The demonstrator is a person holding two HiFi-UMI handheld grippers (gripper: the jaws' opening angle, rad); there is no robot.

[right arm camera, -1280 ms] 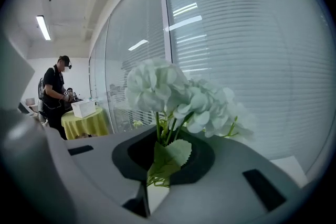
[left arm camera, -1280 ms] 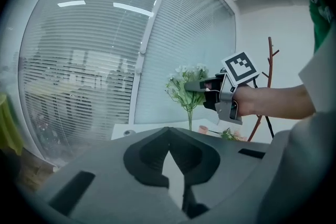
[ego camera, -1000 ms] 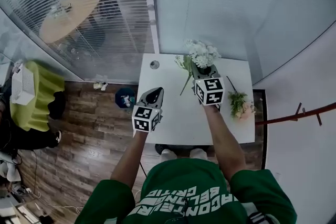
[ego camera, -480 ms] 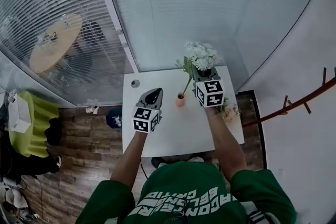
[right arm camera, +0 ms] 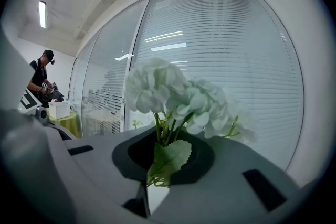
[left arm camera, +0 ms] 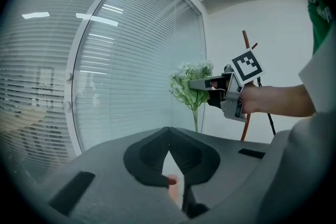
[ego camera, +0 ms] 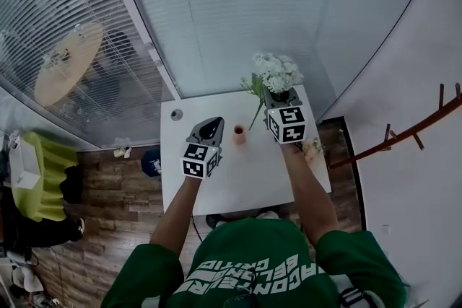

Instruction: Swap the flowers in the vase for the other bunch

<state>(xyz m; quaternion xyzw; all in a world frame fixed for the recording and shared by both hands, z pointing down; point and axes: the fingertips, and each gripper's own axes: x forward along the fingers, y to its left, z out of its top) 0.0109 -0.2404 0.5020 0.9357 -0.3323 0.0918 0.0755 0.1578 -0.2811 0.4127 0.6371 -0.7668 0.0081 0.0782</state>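
- R tool (ego camera: pixel 278 99): clenched on the stems of the white bunch (ego camera: pixel 277 73), just under the blooms. Its own view shows a leaf + stems between its jaws. It's held about level, up off the counter (ego camera: pixel 238 180).
- White bunch: blooms point to the far side and one long stem trails down-left. In head view the stem's low end hangs just right of the vase (ego camera: pixel 239 133) mouth. Looks out of the vase, but too small to say it's fully clear.
- L tool (ego camera: pixel 210 126): jaws pinched together w/ nothing in them. It hovers just left of the vase, which shows low under its tips in its own view.
- Vase: upright on the counter, between the 2 tools.
- Pink bunch (ego camera: pixel 315 148): lies at the counter's right edge, partly behind the R arm, untouched.
- Change vs a sec ago: both tools have shifted together over the counter. The vase, not seen then, now sits in the open between them. Both grips are unchanged.
- My read: step 1, old flowers out, is done or nearly.
- Next: lay the white bunch down, let go, fetch the pink bunch, stems into the vase.
- Risk: the trailing stem could snag + tip the vase, since the L tool isn't steadying it.
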